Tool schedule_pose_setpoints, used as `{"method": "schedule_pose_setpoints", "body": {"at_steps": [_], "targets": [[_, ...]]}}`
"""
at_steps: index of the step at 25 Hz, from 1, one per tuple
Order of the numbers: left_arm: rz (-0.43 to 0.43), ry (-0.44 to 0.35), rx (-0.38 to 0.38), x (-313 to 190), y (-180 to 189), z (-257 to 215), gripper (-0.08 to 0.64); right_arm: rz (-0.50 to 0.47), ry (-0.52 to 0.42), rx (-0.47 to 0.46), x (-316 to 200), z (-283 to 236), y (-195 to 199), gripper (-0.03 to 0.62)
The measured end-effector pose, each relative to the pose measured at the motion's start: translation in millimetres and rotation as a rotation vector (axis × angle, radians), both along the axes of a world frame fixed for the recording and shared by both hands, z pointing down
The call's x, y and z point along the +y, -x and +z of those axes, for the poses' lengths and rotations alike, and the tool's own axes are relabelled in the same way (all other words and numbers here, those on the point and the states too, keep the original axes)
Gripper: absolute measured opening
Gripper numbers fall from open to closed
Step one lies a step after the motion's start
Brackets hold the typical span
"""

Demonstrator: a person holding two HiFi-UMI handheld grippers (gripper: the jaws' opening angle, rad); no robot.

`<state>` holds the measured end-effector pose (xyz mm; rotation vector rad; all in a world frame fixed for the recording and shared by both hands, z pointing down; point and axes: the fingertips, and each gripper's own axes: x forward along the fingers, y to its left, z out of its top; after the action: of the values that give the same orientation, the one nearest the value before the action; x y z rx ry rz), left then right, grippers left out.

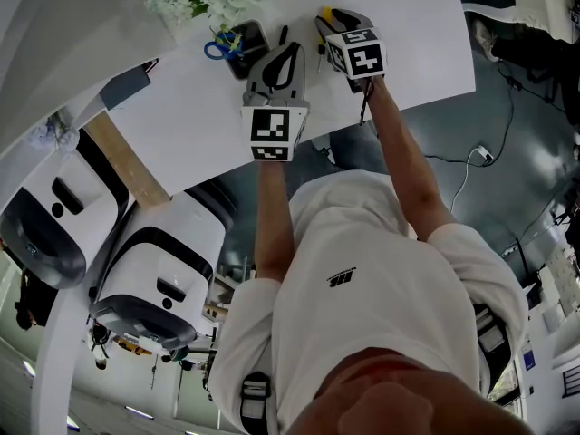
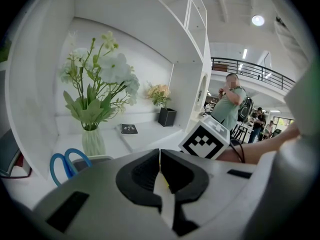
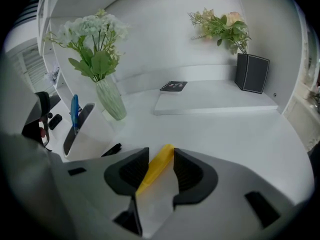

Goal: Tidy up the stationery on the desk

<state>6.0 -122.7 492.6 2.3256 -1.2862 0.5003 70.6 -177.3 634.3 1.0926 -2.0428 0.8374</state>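
— Where's the slim yellow plastic stick point(image 3: 156, 169)?
— Clamped between the right gripper's point(image 3: 161, 154) jaws, over the white bench point(image 3: 225, 134), near the white pen holder point(image 3: 95, 134) with the blue-handled scissors point(image 3: 74, 111).
— And the left gripper point(image 2: 160, 155)?
— Jaws pressed together, nothing clearly between them. It hovers just beside the right one, close to the holder.

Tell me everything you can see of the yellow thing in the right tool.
The yellow item is a slim, smooth bar of plain colour that looks like plastic. The right tool is shut on it, with a dark jaw pressing each side. It lies slanted, and its rounded tip pokes just past the jaw tips, out over the white desk. Its near end runs down between the jaws and is lost from view. What kind of stationery it is cannot be told.
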Motion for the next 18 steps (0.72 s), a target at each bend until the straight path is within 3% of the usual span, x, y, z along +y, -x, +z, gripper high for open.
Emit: {"method": "schedule_pose_setpoints", "body": {"at_steps": [6,11,18], "targets": [[-0.012,-0.002,0.005,-0.5,5.9,-2.3,0.000,-0.052,-0.023,0.043,-6.2,-1.4,6.7,0.124],[-0.018,-0.008,0.011,0.2,12.0,-5.4,0.000,-0.067,-0.015,0.044,-3.1,-4.4,10.8,0.060],[-0.027,-0.012,0.017,2.9,23.3,-7.4,0.000,-0.062,-0.048,0.034,2.4,-18.0,13.6,0.052]]}}
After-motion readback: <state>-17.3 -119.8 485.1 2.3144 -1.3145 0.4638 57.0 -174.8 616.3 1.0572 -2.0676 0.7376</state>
